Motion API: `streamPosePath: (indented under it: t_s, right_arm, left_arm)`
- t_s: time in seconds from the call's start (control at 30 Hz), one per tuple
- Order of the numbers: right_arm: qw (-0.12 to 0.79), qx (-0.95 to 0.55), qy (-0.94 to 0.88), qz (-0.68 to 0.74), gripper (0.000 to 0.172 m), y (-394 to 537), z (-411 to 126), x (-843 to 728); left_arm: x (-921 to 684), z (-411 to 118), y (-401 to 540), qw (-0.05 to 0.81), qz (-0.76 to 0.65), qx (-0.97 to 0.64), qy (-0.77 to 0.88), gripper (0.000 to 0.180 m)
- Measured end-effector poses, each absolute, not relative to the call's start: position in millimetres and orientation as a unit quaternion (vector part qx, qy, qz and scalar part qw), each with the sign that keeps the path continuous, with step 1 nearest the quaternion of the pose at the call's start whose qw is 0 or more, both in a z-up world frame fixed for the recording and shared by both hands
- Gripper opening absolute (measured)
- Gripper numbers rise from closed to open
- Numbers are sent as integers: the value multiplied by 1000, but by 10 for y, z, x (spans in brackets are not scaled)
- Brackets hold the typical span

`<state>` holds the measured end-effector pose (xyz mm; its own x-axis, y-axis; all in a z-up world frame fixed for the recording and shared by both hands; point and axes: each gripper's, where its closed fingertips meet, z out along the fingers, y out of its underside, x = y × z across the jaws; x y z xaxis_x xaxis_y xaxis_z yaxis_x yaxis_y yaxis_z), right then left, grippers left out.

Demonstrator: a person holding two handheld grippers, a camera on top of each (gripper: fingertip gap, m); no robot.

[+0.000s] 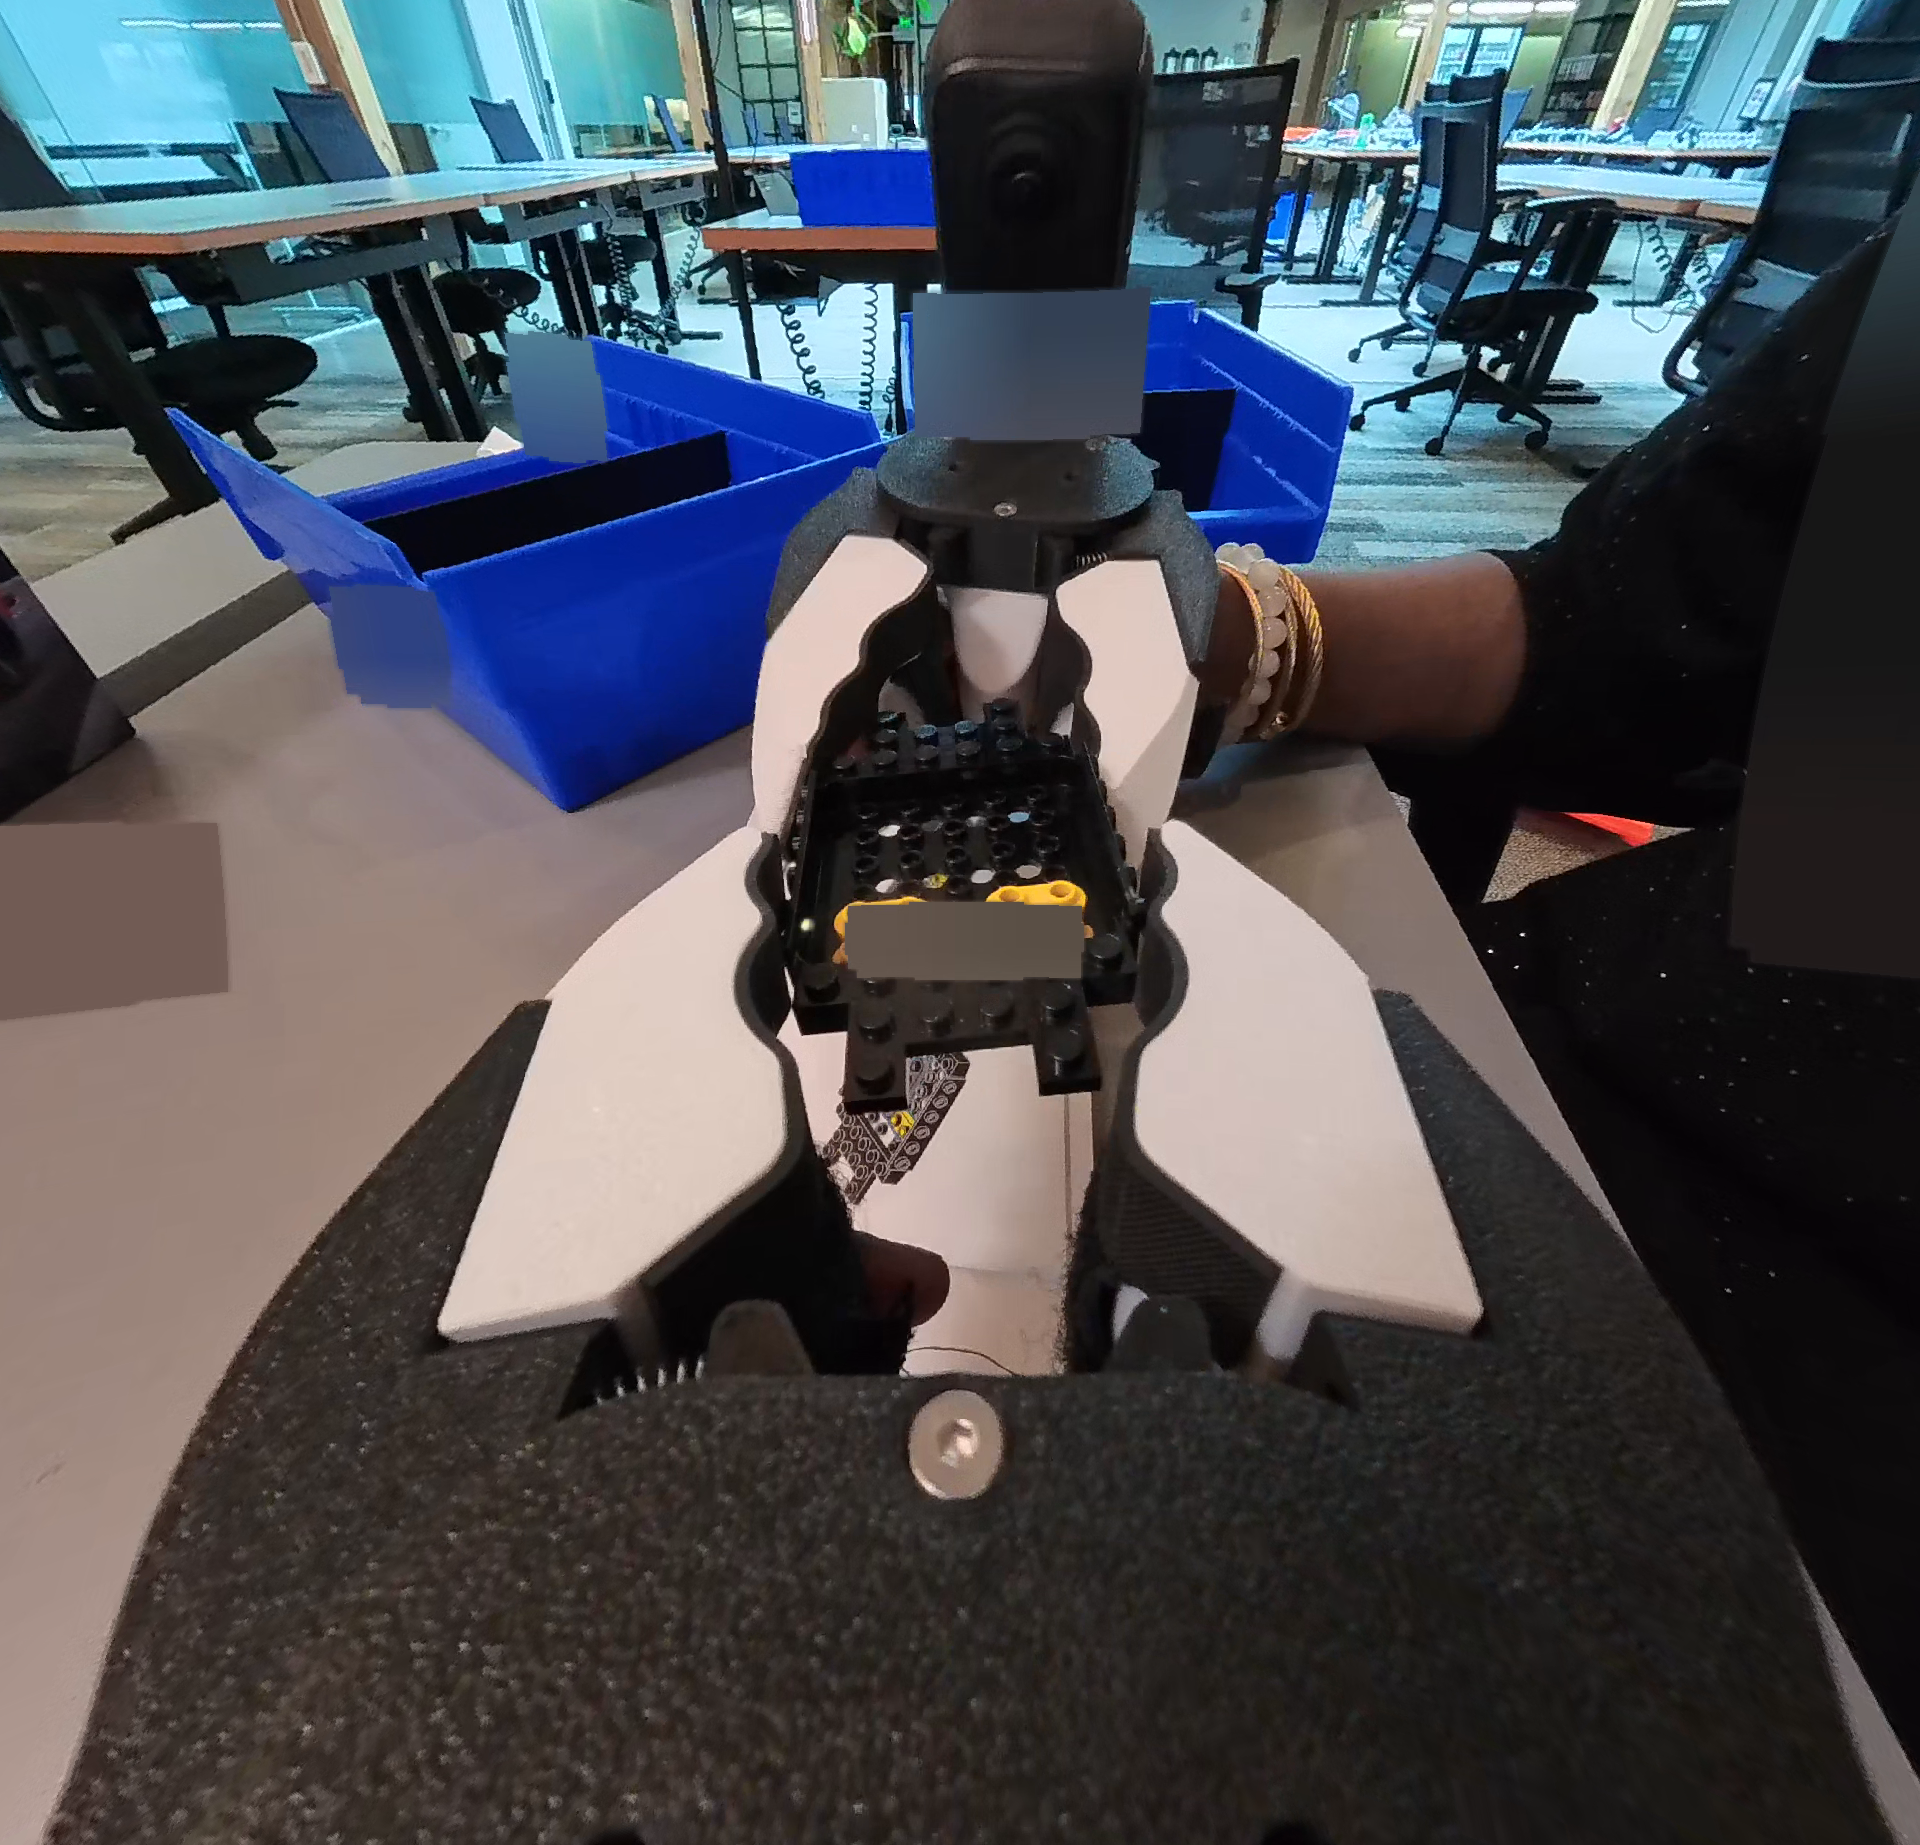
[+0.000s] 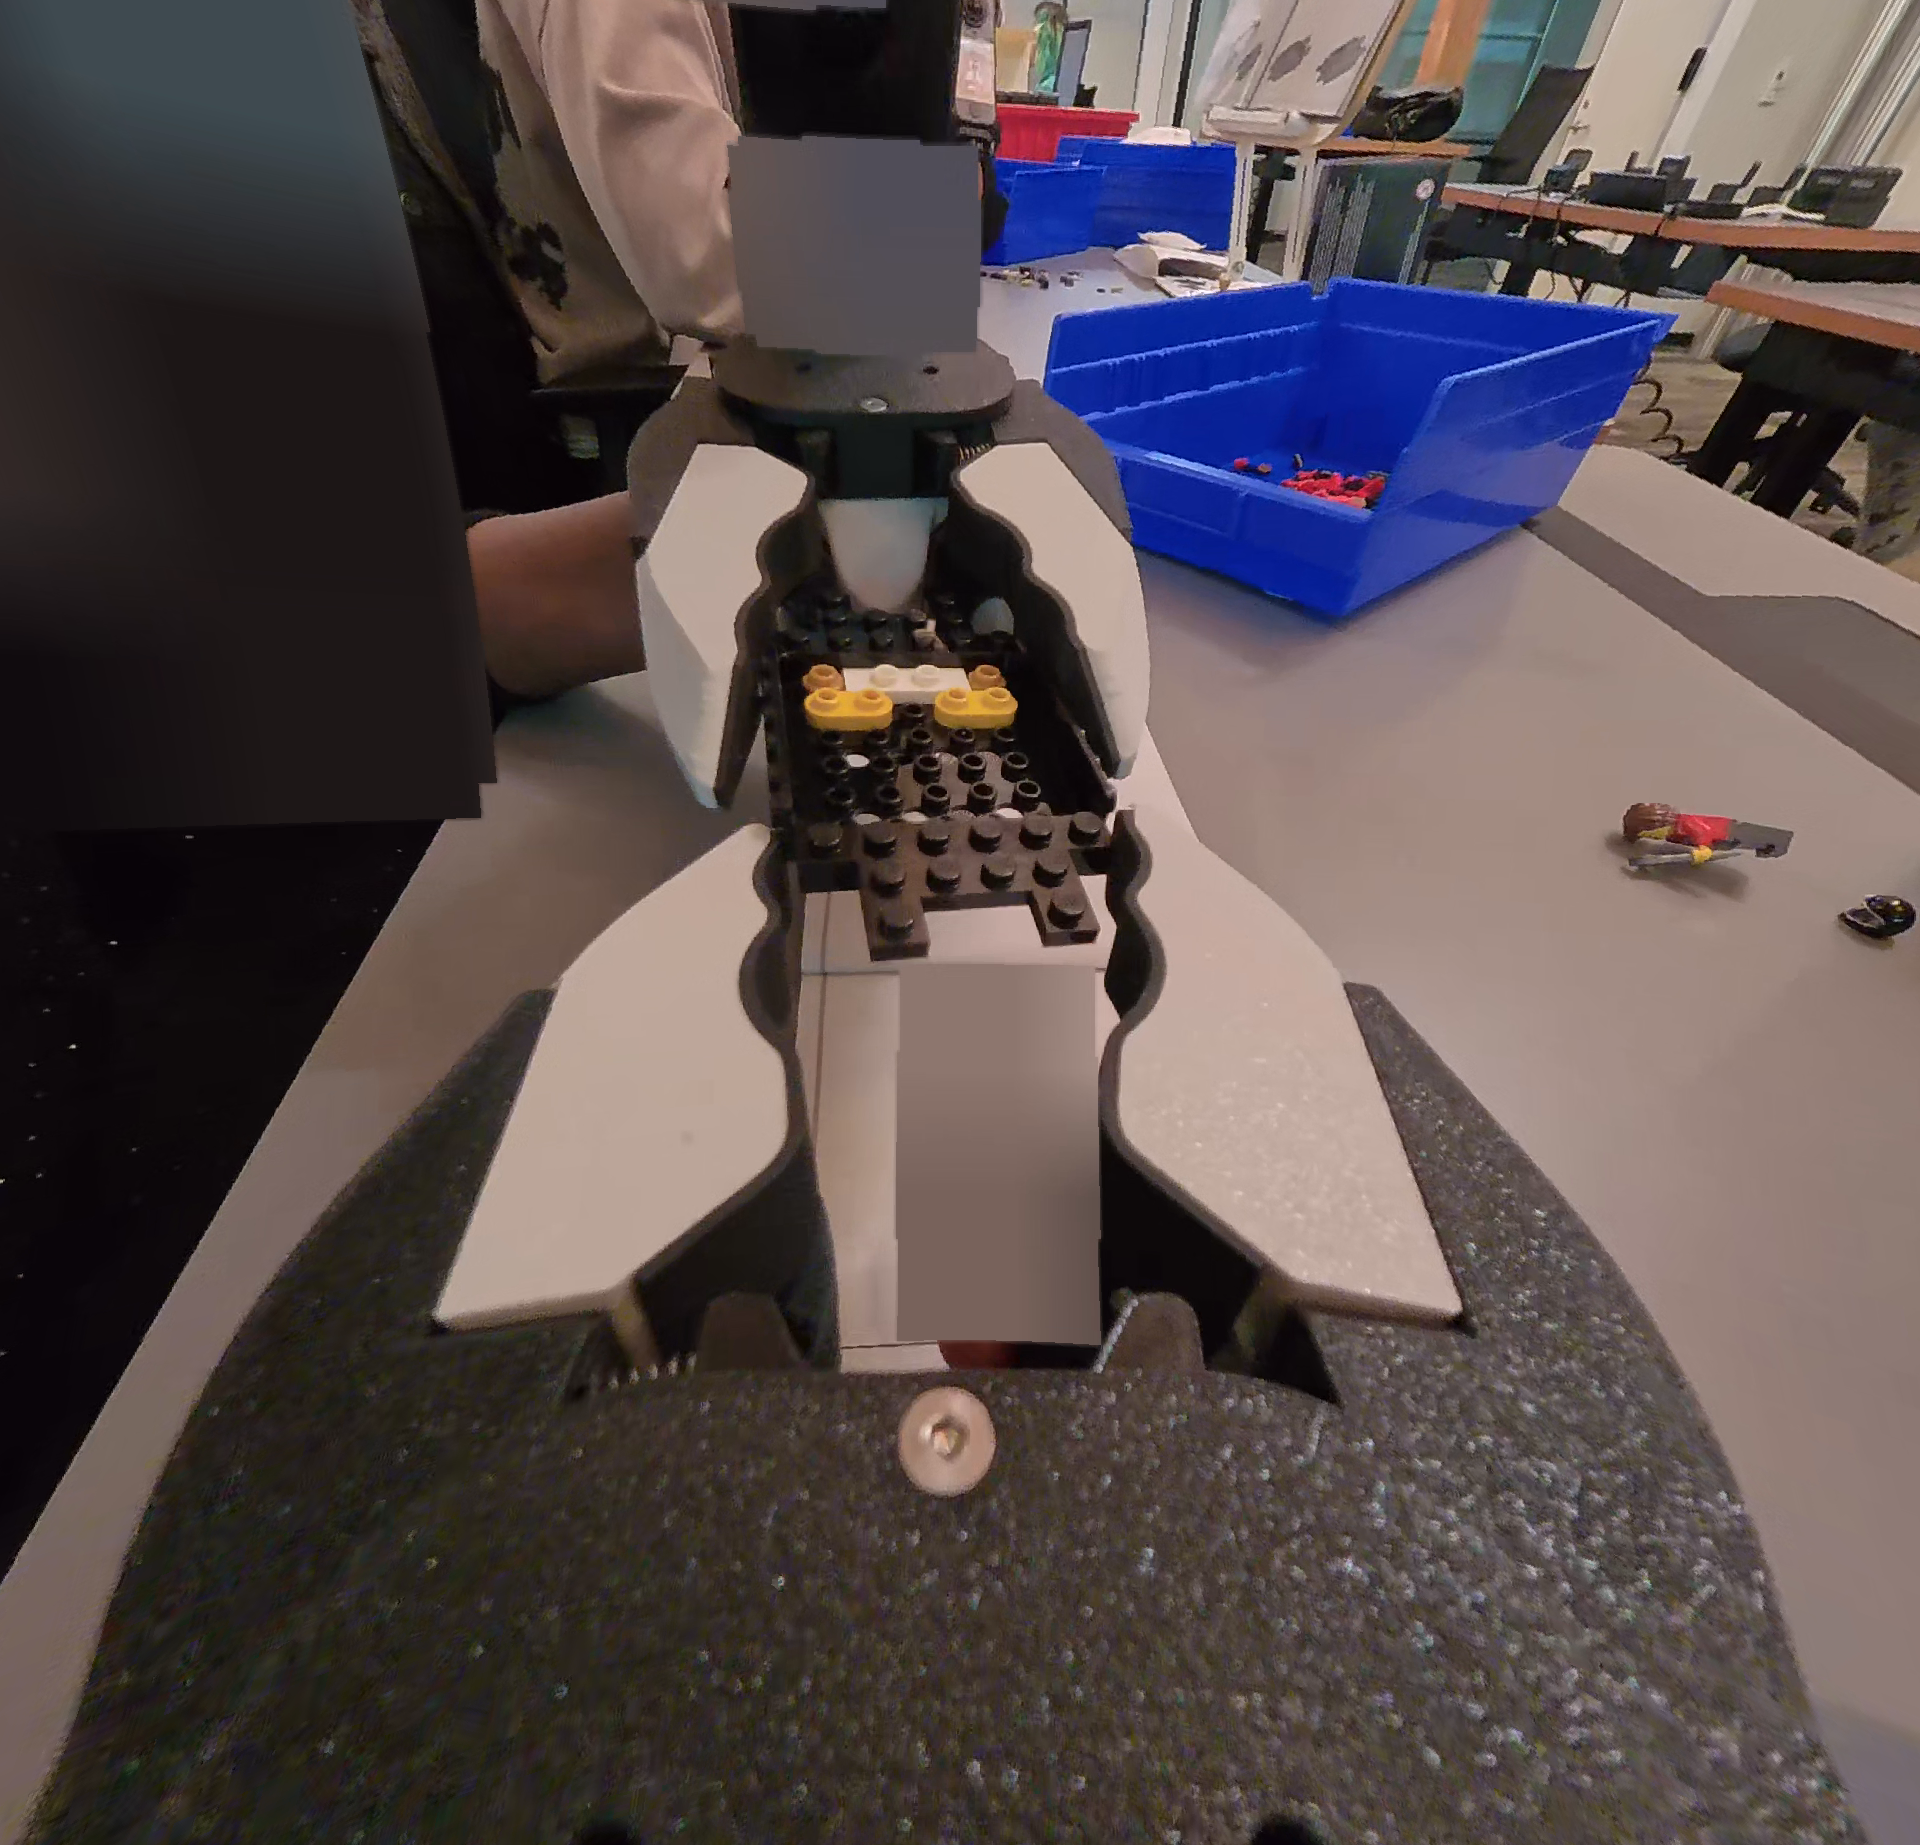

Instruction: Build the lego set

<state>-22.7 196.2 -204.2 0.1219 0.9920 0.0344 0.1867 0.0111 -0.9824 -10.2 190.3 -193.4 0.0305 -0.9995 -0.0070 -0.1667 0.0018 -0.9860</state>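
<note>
Brick assembly (image 2: pixel 940 808) sits between the two facing grippers, left gripper (image 1: pixel 961 922) at one end, right gripper (image 2: pixel 945 860) at the other | bin (image 2: pixel 1351 445) behind-right on table (image 2: pixel 1455 715) | minifigure (image 2: pixel 1683 834) lies far right.

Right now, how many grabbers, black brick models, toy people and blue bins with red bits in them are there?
Grippers: 2, the left gripper and the right gripper
Black brick model: 1
Toy figure: 1
Blue bin with red pieces: 1
Total: 5
</note>
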Motion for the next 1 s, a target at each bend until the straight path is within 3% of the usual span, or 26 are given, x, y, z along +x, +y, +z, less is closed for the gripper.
streamPosePath:
  t_s: [1.0]
  right_arm:
    - [486,-575,-518,406,58,1975,-2101,-190]
  left_arm:
    - [-66,-2014,1906,450,-433,-555,550,65]
